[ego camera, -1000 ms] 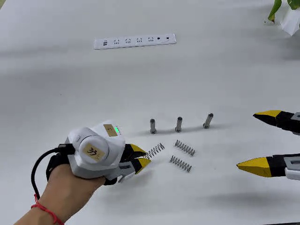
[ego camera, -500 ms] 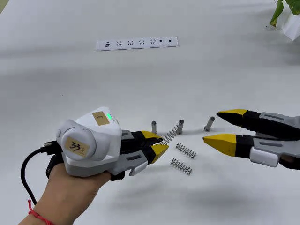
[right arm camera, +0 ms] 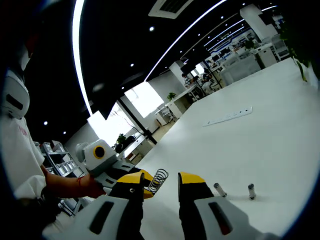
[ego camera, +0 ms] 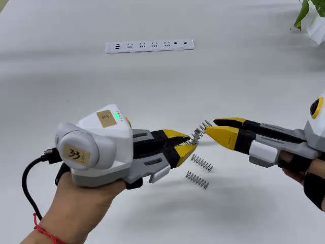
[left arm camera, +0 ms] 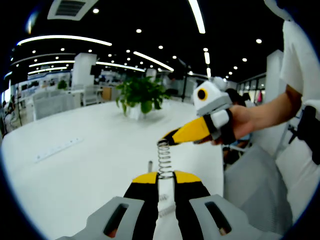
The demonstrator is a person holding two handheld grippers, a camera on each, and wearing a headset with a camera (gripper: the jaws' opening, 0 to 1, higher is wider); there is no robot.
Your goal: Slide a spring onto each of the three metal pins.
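Note:
My left gripper [ego camera: 187,144] is shut on one end of a spring [ego camera: 200,132], held above the table. In the left gripper view the spring [left arm camera: 164,159] stands up from the closed jaws of the left gripper [left arm camera: 165,176]. My right gripper [ego camera: 217,129] is open, and its yellow tips reach the spring's free end. In the right gripper view that spring [right arm camera: 158,180] end sits between the open jaws of the right gripper [right arm camera: 162,179], near its left jaw. Two more springs [ego camera: 201,162] [ego camera: 196,179] lie on the table below. Two metal pins [right arm camera: 219,189] [right arm camera: 251,191] stand upright on the table.
A white power strip [ego camera: 150,46] lies far back on the white table [ego camera: 76,91]. A potted plant [ego camera: 304,10] sits at the back right corner. A black cable [ego camera: 28,188] hangs from the left gripper.
The left gripper has lifted one spring off the table and carried it right. The right gripper has come in from the right, its jaws narrowed around the spring's free end.

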